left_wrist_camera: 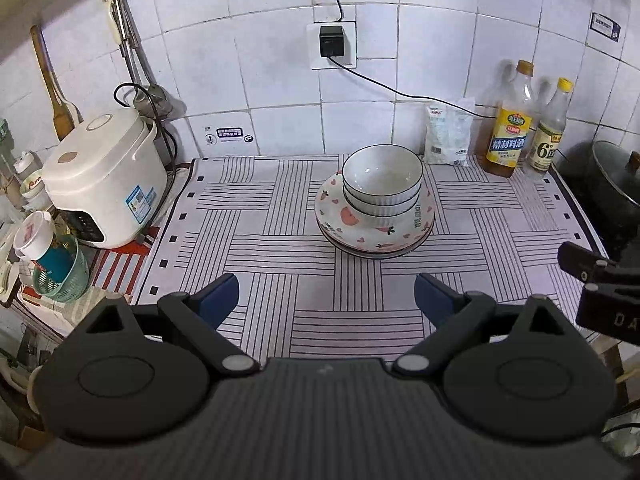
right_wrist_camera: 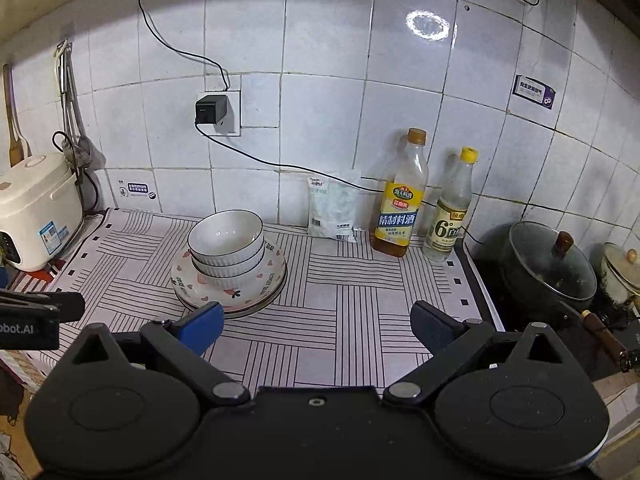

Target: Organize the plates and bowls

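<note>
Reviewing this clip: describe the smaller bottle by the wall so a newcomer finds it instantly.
Start at the striped cloth covering the counter and go to its far right corner, next to the dark lidded pot. Two bottles stand there; the smaller bottle is the clear one with a yellow cap, right of the taller amber-filled bottle.

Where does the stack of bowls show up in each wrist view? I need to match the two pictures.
Left wrist: stack of bowls right of centre, on the plates, beyond the open left gripper.
Right wrist: stack of bowls left of centre, just past the open right gripper.
Shared landmark: the brown-capped bottle at the wall.
</note>
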A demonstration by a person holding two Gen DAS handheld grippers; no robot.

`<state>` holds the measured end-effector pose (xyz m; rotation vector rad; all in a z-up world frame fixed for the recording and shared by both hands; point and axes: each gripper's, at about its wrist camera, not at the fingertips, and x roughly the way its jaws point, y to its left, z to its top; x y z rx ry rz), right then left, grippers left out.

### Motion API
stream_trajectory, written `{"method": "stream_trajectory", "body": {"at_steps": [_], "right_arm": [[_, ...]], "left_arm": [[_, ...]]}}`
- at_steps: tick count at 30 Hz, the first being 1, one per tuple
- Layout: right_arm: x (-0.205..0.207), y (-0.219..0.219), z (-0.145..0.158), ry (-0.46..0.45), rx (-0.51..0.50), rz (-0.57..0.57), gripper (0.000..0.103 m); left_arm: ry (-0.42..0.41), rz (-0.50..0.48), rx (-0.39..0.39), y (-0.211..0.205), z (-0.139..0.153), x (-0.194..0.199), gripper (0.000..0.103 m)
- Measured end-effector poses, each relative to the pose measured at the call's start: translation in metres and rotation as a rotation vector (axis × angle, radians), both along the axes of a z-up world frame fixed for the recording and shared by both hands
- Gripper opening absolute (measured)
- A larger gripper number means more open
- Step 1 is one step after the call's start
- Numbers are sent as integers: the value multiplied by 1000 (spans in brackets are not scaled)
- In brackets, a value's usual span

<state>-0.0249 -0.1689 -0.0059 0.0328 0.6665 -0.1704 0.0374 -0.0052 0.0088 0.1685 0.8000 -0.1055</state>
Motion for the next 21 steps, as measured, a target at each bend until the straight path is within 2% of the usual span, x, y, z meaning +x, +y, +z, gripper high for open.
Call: {"method": "stream_trajectory", "body": {"at_steps": [11, 21], "right_arm": [[4, 12, -3, -2, -3, 43, 101], [12, 8, -7, 29, 27, 18, 101]], "left_arm": [[-2, 24, -15, 5, -2, 2, 99], [-11, 34, -6, 7, -1, 5, 99]]}}
